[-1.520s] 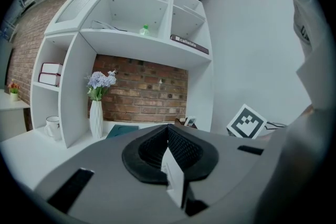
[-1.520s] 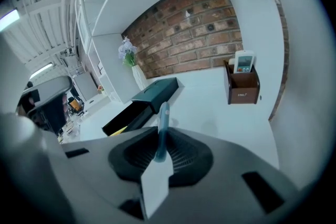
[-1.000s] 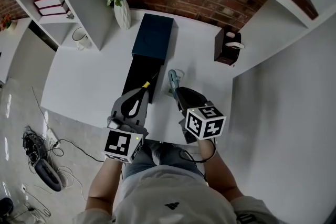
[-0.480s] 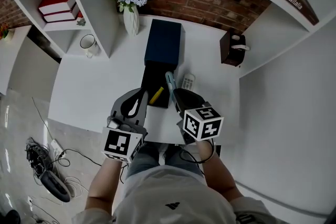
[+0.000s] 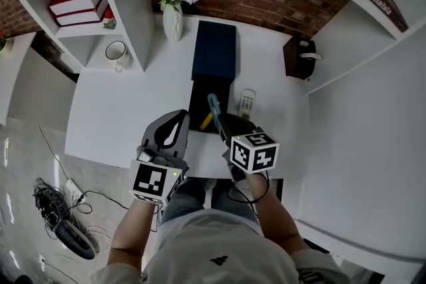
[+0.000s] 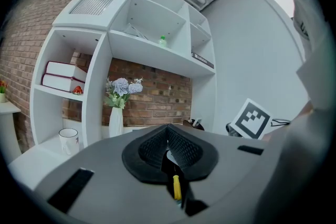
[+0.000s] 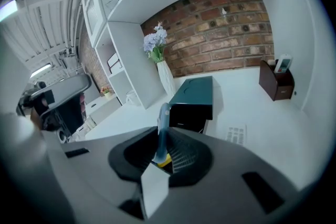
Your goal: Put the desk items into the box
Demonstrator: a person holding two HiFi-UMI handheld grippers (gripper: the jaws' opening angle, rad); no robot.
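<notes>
Right gripper clamped on a slim blue tool. Narrow, smooth, plastic-looking, standing up past the ribbed black pads, jaws a little apart around it. Kind of tool not readable. In right gripper view a yellow bit sits at the tool's base and a white wedge lies nearer the lens, both unclear.

In head view the tool's tip overlaps the near right part of the black tray. Above it or inside it: can't tell.

Left gripper fully closed, nothing gripped, tips just left of the tray's near end. In left gripper view a thin yellow sliver shows in the slit behind the pads. Can't tell what it is.

Box: dark navy, matte, long rectangular block, with the black tray open at its near end. Yellow stick lies in the tray's near end, partly hidden by the right gripper.

White keypad device flat on the smooth white counter, just right of the tray. Remote or calculator: unclear.

Beyond the box: white ceramic vase with pale flowers, against a brick wall. White mug to the left, brown holder to the right.
</notes>
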